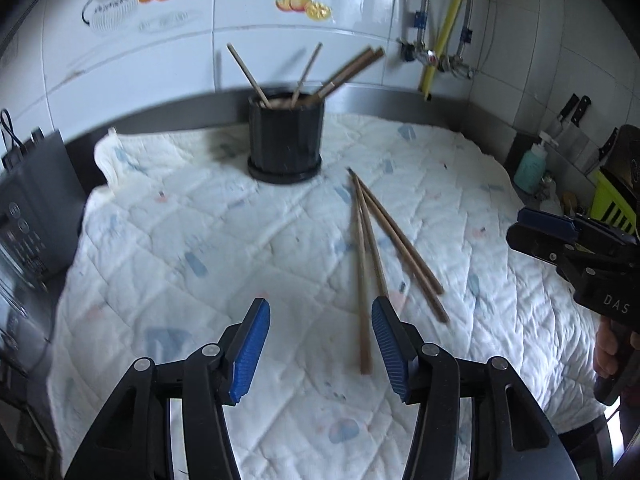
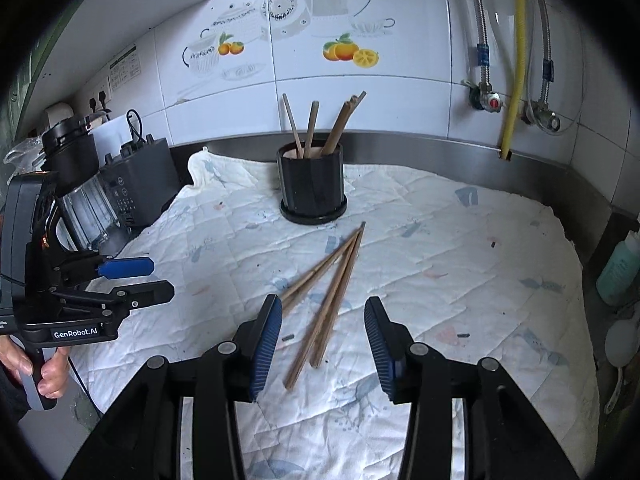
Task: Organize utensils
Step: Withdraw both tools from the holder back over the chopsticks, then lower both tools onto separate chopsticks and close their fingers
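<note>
Ideally both empty, parted tongs, left tongs (image 1: 320,344) and right tongs (image 2: 322,344), each pinch one loose chopstick (image 2: 324,300), seemingly four, for the holder (image 2: 312,188).

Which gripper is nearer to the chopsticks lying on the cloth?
Hard to tell. The left gripper has the chopsticks by its right finger; the right gripper has their near ends between its open fingers. Neither touches them.
</note>
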Demonstrator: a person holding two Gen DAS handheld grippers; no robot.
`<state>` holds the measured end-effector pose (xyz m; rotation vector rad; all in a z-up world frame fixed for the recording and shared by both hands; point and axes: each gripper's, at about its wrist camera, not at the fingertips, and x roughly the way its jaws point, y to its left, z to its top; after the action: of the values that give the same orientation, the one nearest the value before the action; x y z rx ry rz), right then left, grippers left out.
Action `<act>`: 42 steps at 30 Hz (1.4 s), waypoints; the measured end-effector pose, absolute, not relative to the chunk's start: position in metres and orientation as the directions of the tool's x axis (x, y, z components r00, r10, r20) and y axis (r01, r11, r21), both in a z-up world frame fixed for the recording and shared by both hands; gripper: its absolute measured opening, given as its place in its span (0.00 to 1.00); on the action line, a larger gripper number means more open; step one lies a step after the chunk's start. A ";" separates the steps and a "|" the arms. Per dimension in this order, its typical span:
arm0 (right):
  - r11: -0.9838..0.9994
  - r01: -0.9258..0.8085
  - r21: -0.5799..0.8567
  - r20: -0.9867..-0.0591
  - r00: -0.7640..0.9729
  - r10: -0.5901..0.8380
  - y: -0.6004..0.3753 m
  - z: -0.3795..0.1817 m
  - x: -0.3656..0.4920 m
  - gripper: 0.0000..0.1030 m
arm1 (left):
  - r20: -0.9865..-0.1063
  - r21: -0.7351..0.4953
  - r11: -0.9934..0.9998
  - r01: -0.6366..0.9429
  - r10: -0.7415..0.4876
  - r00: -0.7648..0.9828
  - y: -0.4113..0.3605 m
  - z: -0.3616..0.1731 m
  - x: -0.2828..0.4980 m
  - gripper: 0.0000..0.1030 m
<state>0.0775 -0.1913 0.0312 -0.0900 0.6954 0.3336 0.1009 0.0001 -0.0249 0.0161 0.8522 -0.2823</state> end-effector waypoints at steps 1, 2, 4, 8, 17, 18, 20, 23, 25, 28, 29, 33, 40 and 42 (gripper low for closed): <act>0.945 -0.326 0.026 -0.649 0.714 0.264 -0.192 0.026 0.075 0.46 | -0.753 -0.101 0.961 0.255 -0.242 0.612 -0.003 -0.032 0.099 0.55; 0.946 -0.324 0.026 -0.657 0.708 0.260 -0.192 0.020 0.074 0.46 | -0.761 -0.102 0.960 0.261 -0.244 0.602 -0.006 -0.038 0.097 0.55; 0.947 -0.320 0.025 -0.672 0.696 0.253 -0.192 0.011 0.072 0.46 | -0.773 -0.102 0.959 0.266 -0.244 0.585 -0.011 -0.050 0.094 0.55; 0.950 -0.311 0.037 -0.691 0.679 0.249 -0.194 -0.003 0.068 0.46 | -0.783 -0.120 0.952 0.281 -0.265 0.563 -0.020 -0.065 0.093 0.55; 0.953 -0.292 0.076 -0.715 0.651 0.257 -0.197 -0.019 0.069 0.46 | -0.784 -0.102 0.952 0.290 -0.256 0.565 -0.032 -0.078 0.103 0.53; 0.953 -0.292 0.077 -0.716 0.649 0.257 -0.196 -0.020 0.069 0.46 | -0.786 -0.107 0.950 0.293 -0.262 0.561 -0.034 -0.080 0.105 0.48; 0.953 -0.293 0.075 -0.718 0.647 0.256 -0.195 -0.021 0.070 0.46 | -0.788 -0.111 0.948 0.299 -0.267 0.555 -0.035 -0.082 0.108 0.43; 0.953 -0.293 0.080 -0.722 0.641 0.258 -0.194 -0.024 0.071 0.46 | -0.792 -0.099 0.948 0.302 -0.259 0.553 -0.039 -0.087 0.113 0.36; 0.953 -0.292 0.081 -0.727 0.637 0.256 -0.193 -0.026 0.071 0.46 | -0.794 -0.099 0.948 0.302 -0.258 0.550 -0.040 -0.091 0.115 0.33; 0.953 -0.291 0.080 -0.732 0.632 0.254 -0.193 -0.029 0.072 0.46 | -0.793 -0.089 0.950 0.299 -0.250 0.556 -0.041 -0.095 0.118 0.29; 0.954 -0.290 0.079 -0.733 0.632 0.253 -0.193 -0.030 0.073 0.46 | -0.792 -0.086 0.950 0.299 -0.247 0.558 -0.042 -0.096 0.119 0.29; 0.955 -0.283 0.086 -0.736 0.628 0.253 -0.194 -0.032 0.076 0.46 | -0.788 -0.078 0.952 0.296 -0.241 0.567 -0.044 -0.098 0.122 0.29; 0.956 -0.279 0.087 -0.753 0.610 0.247 -0.191 -0.041 0.081 0.46 | -0.779 -0.009 0.955 0.295 -0.192 0.597 -0.050 -0.100 0.124 0.12; 0.958 -0.271 0.094 -0.758 0.604 0.246 -0.192 -0.043 0.083 0.46 | -0.781 -0.018 0.958 0.286 -0.192 0.594 -0.048 -0.100 0.128 0.08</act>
<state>0.0835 -0.1923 -0.0434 -0.0316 0.8722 0.2992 0.1283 -0.0479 -0.1003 0.1134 0.8927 -0.2783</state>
